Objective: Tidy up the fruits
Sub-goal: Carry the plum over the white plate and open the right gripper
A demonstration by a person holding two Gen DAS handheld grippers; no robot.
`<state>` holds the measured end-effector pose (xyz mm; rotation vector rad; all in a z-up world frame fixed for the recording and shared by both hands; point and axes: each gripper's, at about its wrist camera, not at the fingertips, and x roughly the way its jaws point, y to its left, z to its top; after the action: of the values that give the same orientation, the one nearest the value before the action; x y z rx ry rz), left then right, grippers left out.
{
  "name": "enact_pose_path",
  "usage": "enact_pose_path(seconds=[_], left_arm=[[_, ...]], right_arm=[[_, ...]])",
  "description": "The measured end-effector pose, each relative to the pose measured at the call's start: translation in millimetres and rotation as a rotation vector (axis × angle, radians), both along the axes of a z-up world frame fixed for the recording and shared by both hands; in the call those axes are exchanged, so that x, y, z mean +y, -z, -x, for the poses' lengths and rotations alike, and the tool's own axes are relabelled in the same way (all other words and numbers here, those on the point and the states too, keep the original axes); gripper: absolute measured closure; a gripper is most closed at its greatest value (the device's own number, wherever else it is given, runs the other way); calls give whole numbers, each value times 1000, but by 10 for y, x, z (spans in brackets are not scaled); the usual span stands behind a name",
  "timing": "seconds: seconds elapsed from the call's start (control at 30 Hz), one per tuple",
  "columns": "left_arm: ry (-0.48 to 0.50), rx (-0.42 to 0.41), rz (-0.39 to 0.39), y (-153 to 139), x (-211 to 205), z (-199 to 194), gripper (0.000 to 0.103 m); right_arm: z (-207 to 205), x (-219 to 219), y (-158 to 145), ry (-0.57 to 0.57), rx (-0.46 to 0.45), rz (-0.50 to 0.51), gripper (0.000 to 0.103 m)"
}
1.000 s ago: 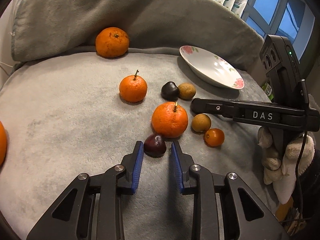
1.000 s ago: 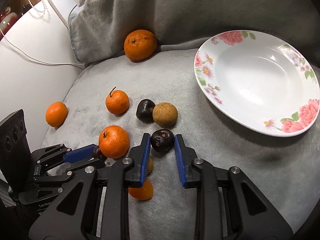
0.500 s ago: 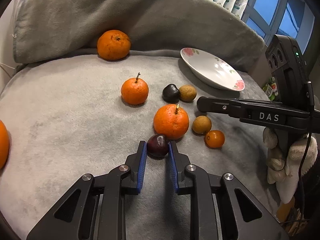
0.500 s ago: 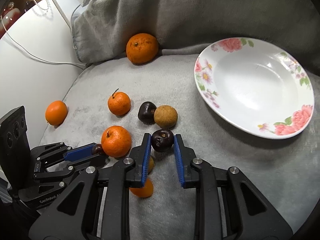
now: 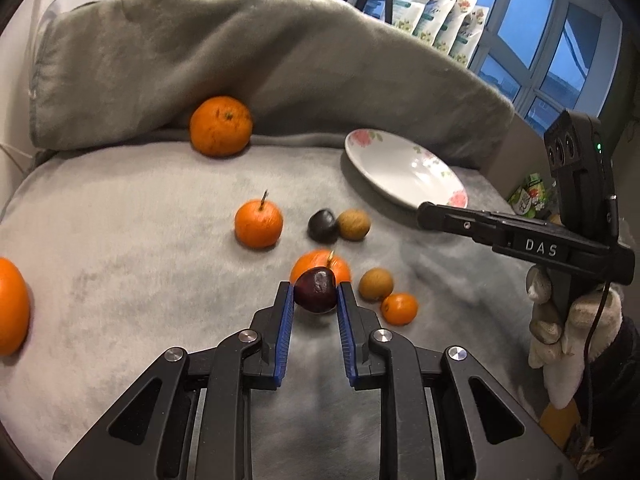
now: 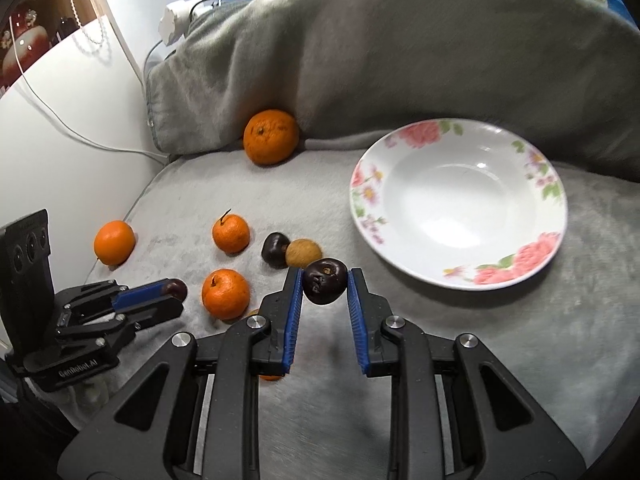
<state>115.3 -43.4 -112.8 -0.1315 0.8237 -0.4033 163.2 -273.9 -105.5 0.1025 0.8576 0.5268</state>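
Observation:
My left gripper [image 5: 314,294] is shut on a dark plum [image 5: 316,289], held just above the grey blanket in front of a stemmed orange [image 5: 320,266]. In the right wrist view, my right gripper [image 6: 324,284] is shut on a second dark plum [image 6: 325,281], lifted off the blanket short of the white floral plate [image 6: 520,268]. The left gripper [image 6: 176,290] with its plum shows at the lower left there. A third dark plum [image 6: 274,249] lies against a brown fruit [image 6: 302,252]. In the left wrist view the right gripper's arm [image 5: 500,232] crosses at the right, its fingertips unseen.
Loose oranges lie on the blanket: a big one [image 5: 221,125] against the raised fold at the back, a stemmed one [image 5: 258,222] mid-field, one [image 5: 12,306] at the far left edge. A brown fruit [image 5: 375,284] and a small orange [image 5: 399,309] sit near my left gripper. A gloved hand [image 5: 560,336] holds the right gripper.
My left gripper closed on its plum and raised it slightly. My right gripper lifted its plum off the blanket and moved back, so the plate and fruits look farther away.

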Motion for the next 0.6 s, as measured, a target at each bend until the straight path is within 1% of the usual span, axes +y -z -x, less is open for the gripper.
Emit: enact_pose_path(seconds=[0.3, 0.6], left_arm=[[36, -39, 21, -160, -259, -190, 83], [84, -72, 21, -274, -681, -491, 83]], right_arm=[[-92, -325, -157, 76, -57, 26, 79], [-334, -671, -147, 155, -71, 61, 79]])
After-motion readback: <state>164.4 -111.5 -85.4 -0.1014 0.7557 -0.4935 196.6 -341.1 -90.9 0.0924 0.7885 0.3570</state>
